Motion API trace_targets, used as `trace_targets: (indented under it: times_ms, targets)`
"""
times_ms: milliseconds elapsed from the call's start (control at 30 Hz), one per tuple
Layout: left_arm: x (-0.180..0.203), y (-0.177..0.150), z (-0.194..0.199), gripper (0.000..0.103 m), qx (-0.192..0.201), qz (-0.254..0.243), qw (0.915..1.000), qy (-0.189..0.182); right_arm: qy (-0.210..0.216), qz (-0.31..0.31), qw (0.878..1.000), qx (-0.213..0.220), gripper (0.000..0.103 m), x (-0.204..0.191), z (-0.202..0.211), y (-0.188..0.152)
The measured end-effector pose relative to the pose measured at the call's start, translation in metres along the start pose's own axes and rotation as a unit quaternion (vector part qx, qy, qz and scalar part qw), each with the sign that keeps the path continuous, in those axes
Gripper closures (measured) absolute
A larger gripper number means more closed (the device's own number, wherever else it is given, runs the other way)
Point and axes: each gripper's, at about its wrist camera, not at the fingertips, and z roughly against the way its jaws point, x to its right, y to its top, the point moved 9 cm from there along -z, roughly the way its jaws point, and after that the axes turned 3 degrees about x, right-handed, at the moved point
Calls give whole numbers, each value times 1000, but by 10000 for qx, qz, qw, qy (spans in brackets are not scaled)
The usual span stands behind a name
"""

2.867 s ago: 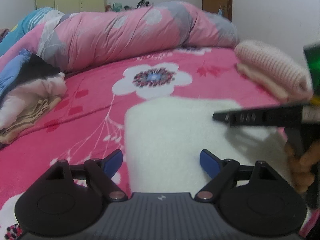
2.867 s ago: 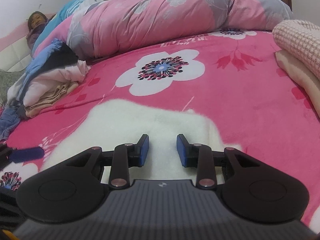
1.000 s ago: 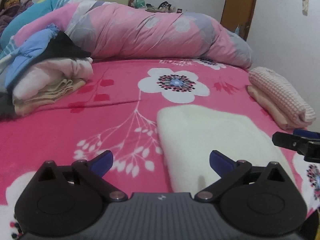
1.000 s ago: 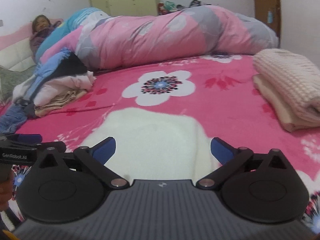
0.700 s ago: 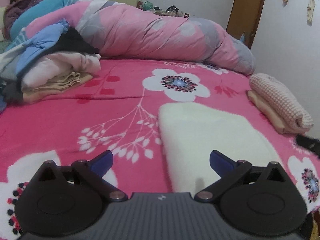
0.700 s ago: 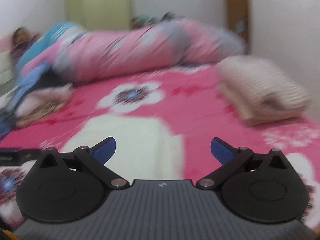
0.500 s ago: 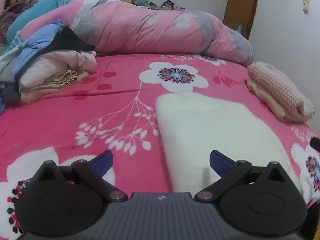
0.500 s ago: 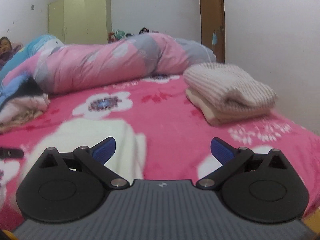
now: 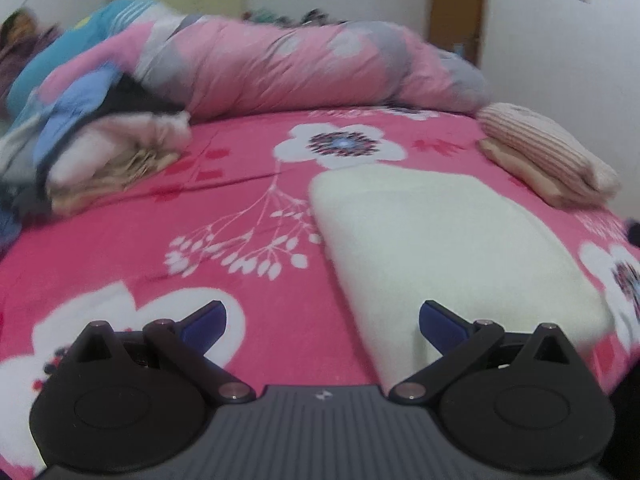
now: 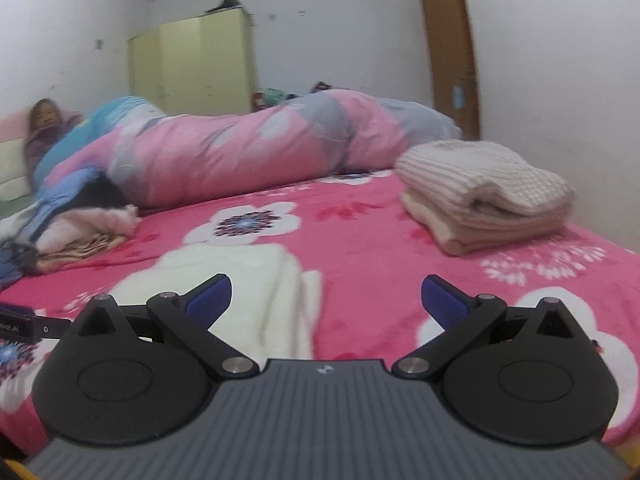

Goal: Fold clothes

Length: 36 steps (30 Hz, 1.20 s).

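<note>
Ahead of our blue-tipped fingers (image 9: 202,318) we see a cream garment (image 9: 440,232) on a hot-pink bedspread (image 9: 224,200) printed with white flowers. Beyond our fingers we see a pink-and-grey quilt (image 10: 256,152), and right of our fingers a pale pink checked stack (image 10: 484,188).

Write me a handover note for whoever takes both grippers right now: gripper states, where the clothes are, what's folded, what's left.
Left gripper: jaws open, empty, over the bed's near edge.
Right gripper: jaws open, empty.
Cream garment: folded, flat on the pink bedspread, released.
Folded stack: far right, topped by a knit piece.
Unfolded pile: far left, apparently unsorted.
Likely next: move the cream garment onto the stack, then take a piece from the pile.
</note>
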Motion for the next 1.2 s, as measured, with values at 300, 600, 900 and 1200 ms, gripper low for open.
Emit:
trace_targets:
  times_ms: [300,600,900,1200]
  targets:
    - [18,-22,19,0,119,-171,9977,-642,194,-46,9998,-8,25,-13,9,-5]
    - [33,-12,7,3,295,-30,9973,-679,1190,411,9918,223,66,-69,25,-22]
    - [36,-20,-16,9,-151,-140,9986,-478,1552,135,9866,-473,92,-44,23,-81]
    - [41,-17,-20,7,-154,-329,9983,-453,1601,662,9847,179,94,-47,22,-28]
